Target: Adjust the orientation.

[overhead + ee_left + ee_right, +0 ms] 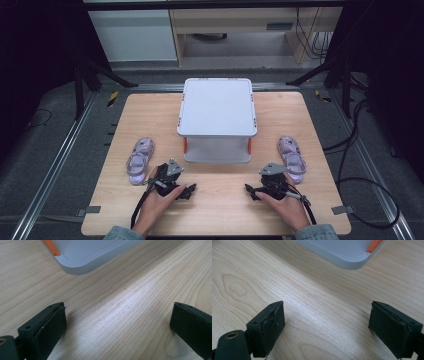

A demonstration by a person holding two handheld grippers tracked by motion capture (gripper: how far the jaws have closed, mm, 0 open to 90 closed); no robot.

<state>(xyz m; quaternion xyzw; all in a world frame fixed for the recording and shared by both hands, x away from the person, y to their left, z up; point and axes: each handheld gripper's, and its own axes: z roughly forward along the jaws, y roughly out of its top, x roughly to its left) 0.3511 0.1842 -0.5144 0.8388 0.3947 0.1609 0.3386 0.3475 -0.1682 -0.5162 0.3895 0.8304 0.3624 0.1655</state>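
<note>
A white two-tier shelf [217, 107] with orange posts stands at the middle of the wooden table [215, 210]. A lilac sandal [139, 160] lies left of it, another lilac sandal [292, 156] lies to its right. My left gripper [190, 191] rests on the table in front of the shelf, open, nothing between its jaws. My right gripper [250, 191] rests opposite, open and empty too. In the left gripper view the shelf base corner [82, 262] lies ahead of the open left gripper [118, 326]. The right gripper view has the shelf base corner [347, 255] beyond the open right gripper [327, 327].
Black stand legs [97, 70] and cables [360, 150] sit on the floor around the table. A cabinet [132, 32] stands behind. Bare wood stretches between the two grippers at the table's front.
</note>
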